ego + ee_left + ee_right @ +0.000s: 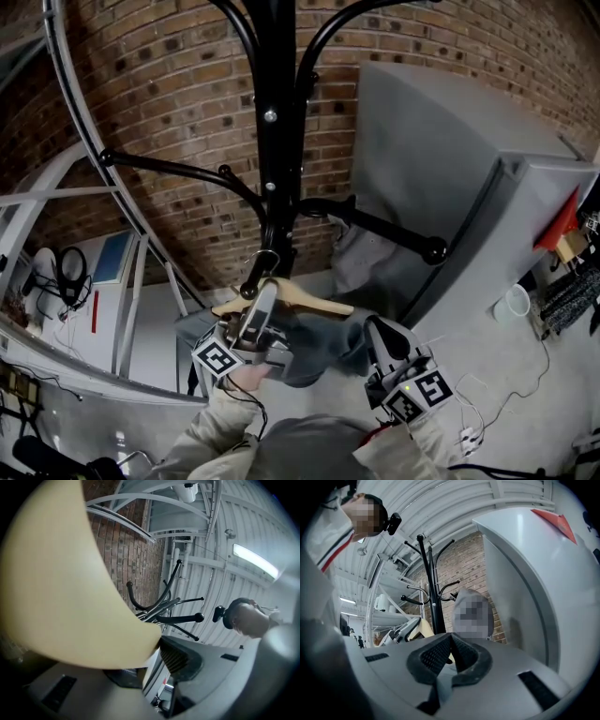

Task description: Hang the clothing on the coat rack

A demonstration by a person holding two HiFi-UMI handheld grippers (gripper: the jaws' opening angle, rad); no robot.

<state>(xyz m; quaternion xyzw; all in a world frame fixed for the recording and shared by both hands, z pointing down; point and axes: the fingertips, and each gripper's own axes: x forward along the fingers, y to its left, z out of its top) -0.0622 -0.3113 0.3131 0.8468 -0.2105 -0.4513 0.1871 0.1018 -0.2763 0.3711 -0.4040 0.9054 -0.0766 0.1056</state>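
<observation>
The black coat rack point(277, 141) stands in front of a brick wall. It also shows in the left gripper view point(159, 611) and the right gripper view point(429, 588). A wooden hanger point(309, 300) carries dark blue-grey clothing point(328, 342) just below the rack's arms. My left gripper point(262, 305) is shut on the hanger, which fills the left gripper view point(61, 588). The hanger's metal hook point(266, 261) sits at a short lower arm; I cannot tell whether it rests on it. My right gripper point(375, 328) is shut on a fold of the clothing point(440, 686).
A large grey cabinet point(441, 169) stands close on the right of the rack. A grey garment point(361, 258) hangs by the rack's right arm. White metal framing point(75, 187) curves along the left. A white cup point(514, 302) and cables lie at the right.
</observation>
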